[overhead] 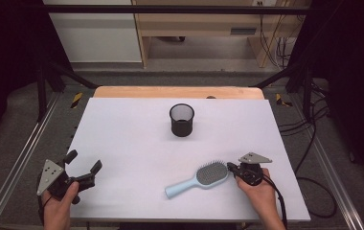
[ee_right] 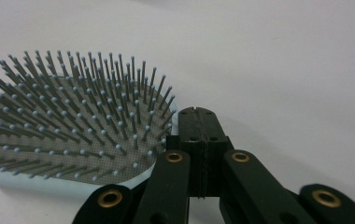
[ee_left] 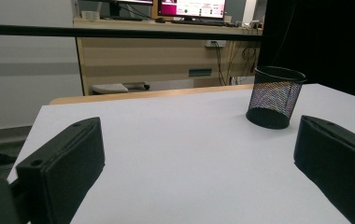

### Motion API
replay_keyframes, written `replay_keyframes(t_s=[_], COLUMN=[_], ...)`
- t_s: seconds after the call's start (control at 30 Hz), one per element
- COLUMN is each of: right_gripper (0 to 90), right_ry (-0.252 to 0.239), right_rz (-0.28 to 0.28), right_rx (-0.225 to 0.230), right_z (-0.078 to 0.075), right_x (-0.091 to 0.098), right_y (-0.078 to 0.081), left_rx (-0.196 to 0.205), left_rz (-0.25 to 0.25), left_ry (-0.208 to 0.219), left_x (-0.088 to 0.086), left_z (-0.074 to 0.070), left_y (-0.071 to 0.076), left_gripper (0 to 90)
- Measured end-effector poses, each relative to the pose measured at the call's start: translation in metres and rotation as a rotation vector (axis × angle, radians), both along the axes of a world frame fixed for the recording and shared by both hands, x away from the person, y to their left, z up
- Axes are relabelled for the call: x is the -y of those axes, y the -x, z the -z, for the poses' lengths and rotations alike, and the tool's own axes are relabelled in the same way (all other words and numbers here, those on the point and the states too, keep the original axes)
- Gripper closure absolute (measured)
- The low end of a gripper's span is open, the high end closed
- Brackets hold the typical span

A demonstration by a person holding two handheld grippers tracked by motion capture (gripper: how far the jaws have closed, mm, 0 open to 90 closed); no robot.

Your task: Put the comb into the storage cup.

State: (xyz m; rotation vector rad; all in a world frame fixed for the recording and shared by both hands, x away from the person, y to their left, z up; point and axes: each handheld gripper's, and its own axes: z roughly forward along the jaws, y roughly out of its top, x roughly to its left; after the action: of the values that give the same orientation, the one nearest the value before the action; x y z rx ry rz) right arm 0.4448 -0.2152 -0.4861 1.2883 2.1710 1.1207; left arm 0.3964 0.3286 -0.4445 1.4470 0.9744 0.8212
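A light blue paddle hairbrush [overhead: 204, 175] lies bristles up near the table's front, its handle pointing front-left. My right gripper [overhead: 231, 166] is shut, its tips right at the brush head's right rim. In the right gripper view the closed jaws [ee_right: 197, 114] sit beside the bristled head [ee_right: 68, 135], with nothing pinched between them. A black mesh cup [overhead: 182, 120] stands upright in the middle of the table. My left gripper [overhead: 84, 160] is held open at the front left corner. Its view looks across the bare sheet between its spread jaws [ee_left: 199, 140] toward the cup [ee_left: 274, 95].
A white sheet [overhead: 132, 134] covers the table, with a wooden edge [overhead: 177, 92] at the back. Metal rails [overhead: 22, 153] run along both sides, and cables [overhead: 314, 124] lie on the floor at the right. Desks and monitors [ee_left: 192, 8] stand beyond the table.
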Motion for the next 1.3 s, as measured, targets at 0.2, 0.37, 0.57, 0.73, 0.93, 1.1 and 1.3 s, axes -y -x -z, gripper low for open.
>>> replay_keyframes(t_s=[0.2, 0.37, 0.57, 0.73, 0.93, 1.1, 1.3], right_gripper=[90.0, 90.0, 90.0, 90.0, 90.0, 90.0, 90.0], right_ry=[-0.001, -0.002, -0.012, -0.009, -0.008, -0.017, -0.018], right_rz=[-0.027, -0.060, -0.092, -0.114, -0.140, -0.166, -0.190], right_rx=[-0.005, -0.010, -0.025, -0.028, -0.043, -0.043, -0.040], right_z=[-0.001, -0.002, -0.002, -0.003, -0.004, -0.004, -0.004], right_x=[-0.010, -0.024, -0.039, -0.055, -0.071, -0.084, -0.104], right_y=[0.005, 0.009, 0.013, 0.015, 0.019, 0.021, 0.023], left_rx=[-0.002, -0.004, -0.007, -0.015, -0.022, -0.025, -0.028], left_rz=[0.006, 0.007, 0.004, 0.002, 0.003, 0.004, 0.002], left_ry=[-0.003, -0.005, -0.009, -0.012, -0.016, -0.020, -0.021], left_x=[0.001, 0.001, 0.001, 0.001, 0.001, 0.001, 0.001], left_z=[0.000, 0.000, 0.000, 0.001, 0.001, 0.001, 0.002], left_y=[0.000, 0.000, -0.001, -0.001, -0.002, -0.002, -0.002], left_gripper=[2.1, 2.1, 2.1, 2.1, 2.1, 2.1, 2.1])
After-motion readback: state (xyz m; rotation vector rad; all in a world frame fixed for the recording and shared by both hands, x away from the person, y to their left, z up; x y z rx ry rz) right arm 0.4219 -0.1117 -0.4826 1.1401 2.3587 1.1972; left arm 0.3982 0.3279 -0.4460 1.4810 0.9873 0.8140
